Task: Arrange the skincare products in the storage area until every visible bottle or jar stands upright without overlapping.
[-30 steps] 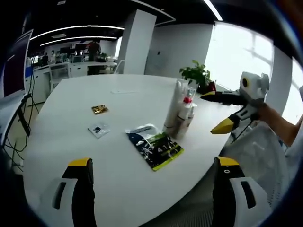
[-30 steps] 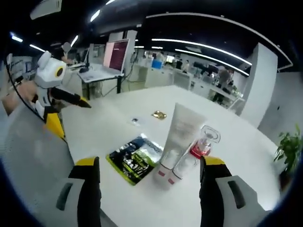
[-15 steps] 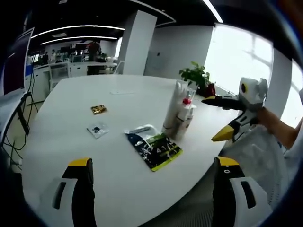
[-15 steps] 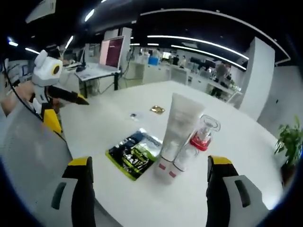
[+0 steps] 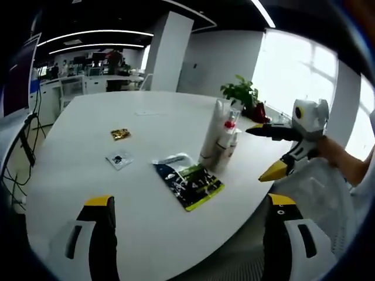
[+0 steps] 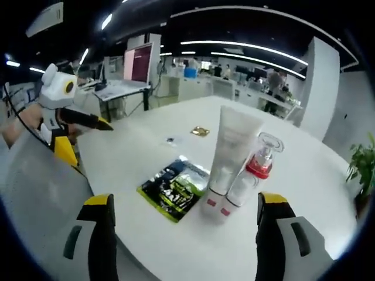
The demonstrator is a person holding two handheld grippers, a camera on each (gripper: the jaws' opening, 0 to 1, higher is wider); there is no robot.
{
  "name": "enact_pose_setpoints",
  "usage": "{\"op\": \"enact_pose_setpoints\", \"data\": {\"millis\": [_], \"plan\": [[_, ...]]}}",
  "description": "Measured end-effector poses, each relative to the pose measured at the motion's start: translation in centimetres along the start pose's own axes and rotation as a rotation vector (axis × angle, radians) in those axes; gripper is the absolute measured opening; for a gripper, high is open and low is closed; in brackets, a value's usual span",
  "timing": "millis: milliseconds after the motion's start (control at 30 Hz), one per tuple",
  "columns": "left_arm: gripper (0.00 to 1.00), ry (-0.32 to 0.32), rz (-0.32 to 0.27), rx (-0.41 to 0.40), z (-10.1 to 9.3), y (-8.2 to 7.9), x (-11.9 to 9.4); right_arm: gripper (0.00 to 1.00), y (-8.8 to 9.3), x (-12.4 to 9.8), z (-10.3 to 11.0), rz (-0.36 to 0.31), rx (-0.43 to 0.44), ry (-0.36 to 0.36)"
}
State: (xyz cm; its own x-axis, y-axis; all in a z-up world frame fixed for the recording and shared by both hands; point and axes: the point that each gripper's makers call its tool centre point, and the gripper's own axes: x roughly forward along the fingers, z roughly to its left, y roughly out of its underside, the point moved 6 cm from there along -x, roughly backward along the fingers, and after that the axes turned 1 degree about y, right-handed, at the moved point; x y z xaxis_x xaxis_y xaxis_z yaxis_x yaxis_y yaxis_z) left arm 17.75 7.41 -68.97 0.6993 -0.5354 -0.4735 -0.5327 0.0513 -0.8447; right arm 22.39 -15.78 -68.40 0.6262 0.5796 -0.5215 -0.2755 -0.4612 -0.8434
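Observation:
Three skincare products stand close together on the white table (image 5: 70, 175): a tall white tube (image 5: 210, 133), a bottle with a red collar and clear cap (image 5: 226, 136), and a short white tube (image 5: 234, 147). In the right gripper view the tall tube (image 6: 231, 153), the red-collared bottle (image 6: 262, 159) and the short tube (image 6: 239, 190) stand just beyond my jaws. My left gripper (image 5: 189, 201) is open and empty, well short of them. My right gripper (image 6: 184, 199) is open and empty too; in the left gripper view it (image 5: 260, 152) hovers to the right of the products.
A green-and-black sachet (image 5: 188, 181) lies flat beside the products, with a small white sachet (image 5: 119, 158) and a gold one (image 5: 120, 134) further out. A potted plant (image 5: 240, 93) stands behind. My left gripper (image 6: 88, 143) hovers off the table edge. Desks and a monitor (image 6: 140, 64) stand beyond.
My right gripper's jaws have spread a little wider and its camera has edged along the products. In the left gripper view the right gripper has drifted slightly left. The products have not moved.

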Motion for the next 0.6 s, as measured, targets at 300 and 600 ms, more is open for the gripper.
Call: {"op": "enact_pose_setpoints", "data": {"millis": [300, 600], "plan": [[0.99, 0.019, 0.027, 0.02, 0.25, -0.18, 0.02, 1.0, -0.09, 0.02, -0.33, 0.002, 0.008, 0.01], [0.98, 0.037, 0.059, 0.026, 0.91, 0.09, 0.28, 1.0, -0.03, 0.01, 0.16, 0.005, 0.01, -0.012]]}}
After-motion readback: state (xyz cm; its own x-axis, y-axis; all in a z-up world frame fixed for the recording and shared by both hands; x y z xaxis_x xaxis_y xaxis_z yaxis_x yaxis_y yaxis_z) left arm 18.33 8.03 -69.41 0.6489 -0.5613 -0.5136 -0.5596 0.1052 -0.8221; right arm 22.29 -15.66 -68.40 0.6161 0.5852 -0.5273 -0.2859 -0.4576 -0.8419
